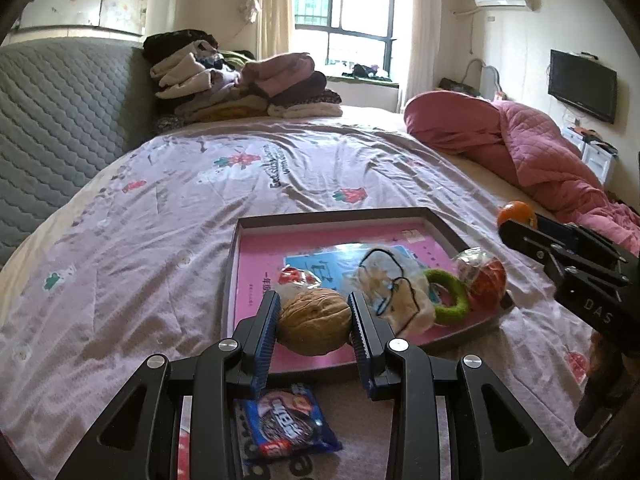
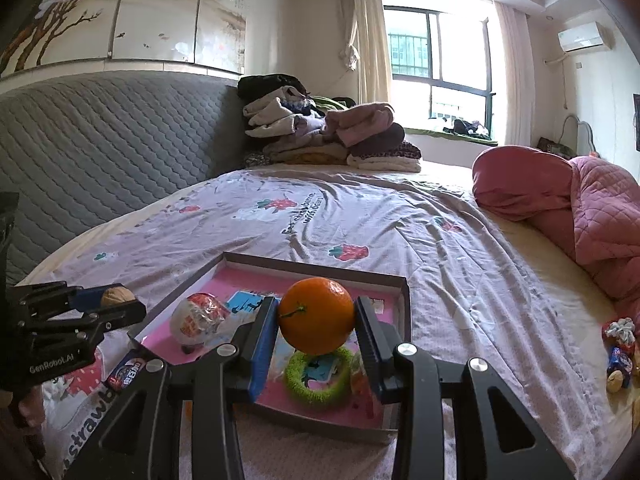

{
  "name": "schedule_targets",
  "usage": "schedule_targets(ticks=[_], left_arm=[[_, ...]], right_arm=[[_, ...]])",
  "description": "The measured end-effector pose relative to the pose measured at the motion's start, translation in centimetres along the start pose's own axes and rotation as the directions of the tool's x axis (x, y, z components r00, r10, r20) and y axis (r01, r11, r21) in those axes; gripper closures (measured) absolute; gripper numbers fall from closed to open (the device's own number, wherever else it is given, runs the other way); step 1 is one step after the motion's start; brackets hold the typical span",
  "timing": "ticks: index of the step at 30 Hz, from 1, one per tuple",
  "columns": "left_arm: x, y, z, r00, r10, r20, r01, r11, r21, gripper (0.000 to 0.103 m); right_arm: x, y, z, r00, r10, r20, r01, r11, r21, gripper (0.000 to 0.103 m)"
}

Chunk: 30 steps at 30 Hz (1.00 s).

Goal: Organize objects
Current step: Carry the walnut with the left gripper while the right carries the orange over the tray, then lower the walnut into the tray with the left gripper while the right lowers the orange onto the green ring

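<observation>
Two tongs: left tongs (image 1: 314, 322) grip one walnut (image 1: 314, 322), right tongs (image 2: 317, 316) one orange (image 2: 317, 316).

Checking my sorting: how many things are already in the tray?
4 visible: an egg-shaped toy, a green ring, a clear bag and a wrapped red ball in the tray; more may be hidden.

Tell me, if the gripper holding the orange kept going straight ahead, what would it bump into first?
Probably the pink tray. The right gripper points forward and slightly down over it, holding the orange, so the orange would likely reach the tray's floor or far rim first. Depth is hard to judge here.
</observation>
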State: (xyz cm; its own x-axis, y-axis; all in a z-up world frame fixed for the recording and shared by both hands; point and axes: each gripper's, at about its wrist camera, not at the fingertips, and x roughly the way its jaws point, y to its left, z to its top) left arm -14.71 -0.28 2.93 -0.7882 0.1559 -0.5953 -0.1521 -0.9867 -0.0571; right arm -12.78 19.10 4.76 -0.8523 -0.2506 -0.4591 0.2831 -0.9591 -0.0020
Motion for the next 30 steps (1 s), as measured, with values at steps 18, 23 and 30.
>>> schedule_targets(ticks=[18, 23, 30], left_arm=[[4.3, 3.4, 0.6, 0.997, 0.058, -0.051, -0.058, 0.998, 0.001, 0.068], [5.5, 3.9, 0.1, 0.994, 0.071, -0.08, -0.071, 0.997, 0.001, 0.068], [6.2, 3.5, -0.5, 0.993, 0.074, -0.097, -0.073, 0.997, 0.013, 0.068]], right_arm=[[2.7, 0.3, -0.2, 0.999, 0.005, -0.054, -0.007, 1.0, -0.022, 0.064], [3.3, 0.4, -0.8, 0.997, 0.01, -0.082, -0.012, 1.0, -0.022, 0.064], [4.1, 0.8, -1.5, 0.994, 0.003, -0.11, -0.006, 1.0, -0.03, 0.064]])
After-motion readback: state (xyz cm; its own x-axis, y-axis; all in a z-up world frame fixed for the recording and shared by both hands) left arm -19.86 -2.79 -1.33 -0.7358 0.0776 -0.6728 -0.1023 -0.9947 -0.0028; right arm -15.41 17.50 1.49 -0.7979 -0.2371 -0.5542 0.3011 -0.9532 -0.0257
